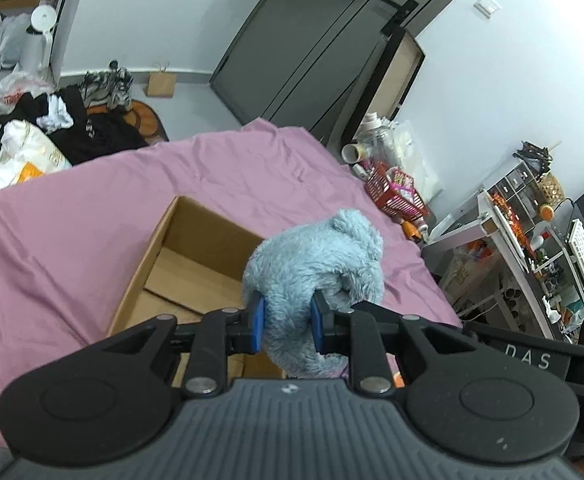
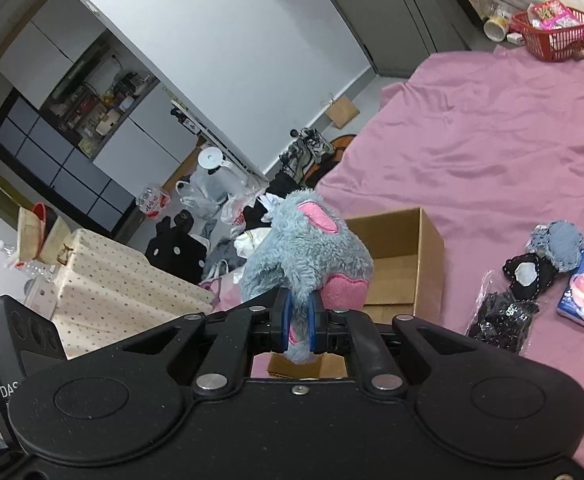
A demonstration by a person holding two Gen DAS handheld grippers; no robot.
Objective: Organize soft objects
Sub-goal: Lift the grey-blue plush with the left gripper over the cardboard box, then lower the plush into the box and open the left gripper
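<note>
Jaws: left gripper (image 1: 288, 322) and right gripper (image 2: 297, 322) both clamp fluffy grey-blue plush toy (image 2: 307, 256) | toy: held above open cardboard box (image 2: 401, 264) | box: on wrinkled pink bedsheet (image 2: 491, 152), at 12 o'clock

walls (image 1: 140, 12): pale blue | door (image 1: 292, 40): dark grey | bed sheet (image 1: 72, 220): pink (wrinkled)

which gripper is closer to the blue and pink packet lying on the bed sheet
Right, as far as these views show. The right gripper, shut on the plush toy, has the packet just off to its right on the sheet. The left gripper's view does not show it.
</note>
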